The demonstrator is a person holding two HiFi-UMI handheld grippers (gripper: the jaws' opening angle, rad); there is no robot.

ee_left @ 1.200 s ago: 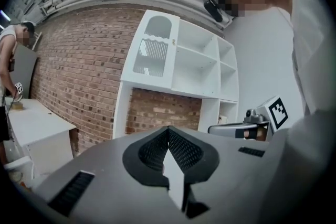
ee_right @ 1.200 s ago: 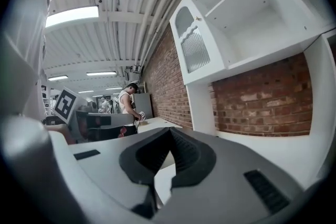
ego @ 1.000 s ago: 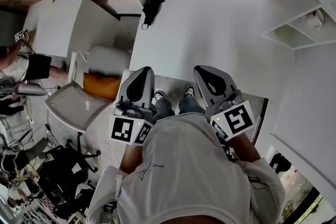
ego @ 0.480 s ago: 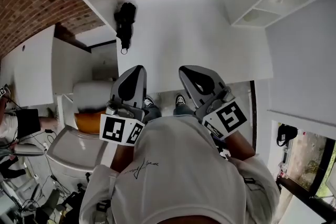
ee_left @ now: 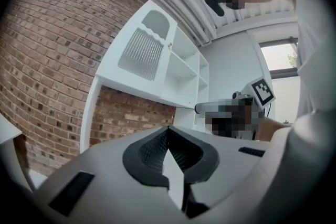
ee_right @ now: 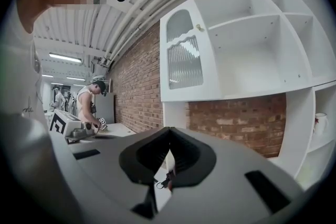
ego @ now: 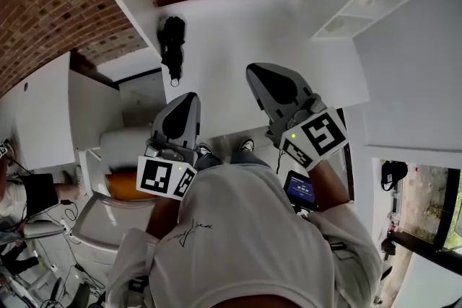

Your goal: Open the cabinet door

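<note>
The right gripper [ee_right: 168, 134] is keeping its jaws closed on nothing, and the left gripper [ee_left: 168, 131] is doing likewise. The ribbed-glass cabinet door [ee_right: 184, 57] is hanging well above both, long axis upright, its knob [ee_right: 199, 28] on the right edge. The right gripper is sitting higher, so it is probably nearer that knob.

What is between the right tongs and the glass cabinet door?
Nothing: in the right gripper view only open air separates the shut right tongs from the cabinet door.
</note>
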